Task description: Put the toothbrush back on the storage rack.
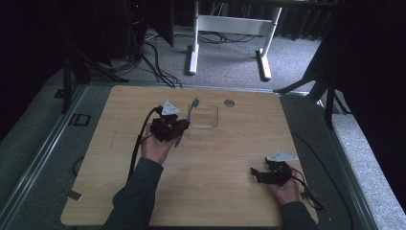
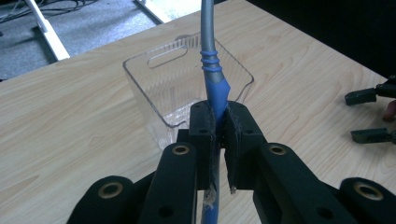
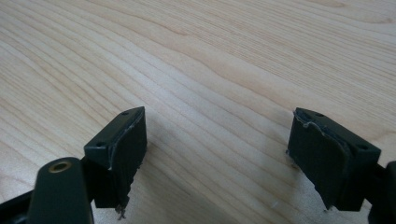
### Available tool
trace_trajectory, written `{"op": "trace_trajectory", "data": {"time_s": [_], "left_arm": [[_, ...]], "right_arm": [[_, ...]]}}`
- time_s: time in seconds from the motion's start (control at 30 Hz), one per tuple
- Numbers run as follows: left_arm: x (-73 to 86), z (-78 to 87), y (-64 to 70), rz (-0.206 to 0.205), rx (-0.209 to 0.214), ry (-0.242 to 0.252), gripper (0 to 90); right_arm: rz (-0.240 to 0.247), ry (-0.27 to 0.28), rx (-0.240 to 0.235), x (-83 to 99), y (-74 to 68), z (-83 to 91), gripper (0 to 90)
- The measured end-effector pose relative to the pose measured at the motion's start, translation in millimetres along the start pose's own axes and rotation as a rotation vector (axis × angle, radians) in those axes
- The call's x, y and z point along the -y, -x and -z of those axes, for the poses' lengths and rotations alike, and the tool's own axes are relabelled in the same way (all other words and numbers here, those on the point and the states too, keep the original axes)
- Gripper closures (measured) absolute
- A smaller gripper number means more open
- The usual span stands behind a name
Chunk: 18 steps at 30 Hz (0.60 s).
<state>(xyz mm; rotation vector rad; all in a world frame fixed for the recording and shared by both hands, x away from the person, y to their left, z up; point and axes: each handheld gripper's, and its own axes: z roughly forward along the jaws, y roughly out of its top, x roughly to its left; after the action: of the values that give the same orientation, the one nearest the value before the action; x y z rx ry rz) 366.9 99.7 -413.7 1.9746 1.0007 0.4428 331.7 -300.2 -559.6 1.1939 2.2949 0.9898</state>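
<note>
Toothbrush (image 2: 214,84) clamped by its blue handle in the left gripper (image 2: 217,140), upper centre of the high view, just beside the clear bin (image 2: 154,70).
Held low and tilted, it may pivot or clip the bin's rim; the right gripper (image 3: 217,158), lower right, sits wide open, holding nothing.

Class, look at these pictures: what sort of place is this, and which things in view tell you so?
Probably a lab or recording studio, not a home: a bare wooden table ringed by black curtains, loose cables across grey carpet, and a white desk frame behind.

Clear bin (image 1: 203,122) before left tool (image 1: 184,125)
</note>
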Motion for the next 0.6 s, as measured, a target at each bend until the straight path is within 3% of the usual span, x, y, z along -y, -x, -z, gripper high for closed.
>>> {"op": "trace_trajectory", "data": {"time_s": [0.6], "left_arm": [[-3.8, -0.1, -2.7, 0.045, 0.006, 0.074, 82.3]], "right_arm": [[0.000, 0.000, 0.000, 0.0, 0.0, 0.0, 19.3]]}}
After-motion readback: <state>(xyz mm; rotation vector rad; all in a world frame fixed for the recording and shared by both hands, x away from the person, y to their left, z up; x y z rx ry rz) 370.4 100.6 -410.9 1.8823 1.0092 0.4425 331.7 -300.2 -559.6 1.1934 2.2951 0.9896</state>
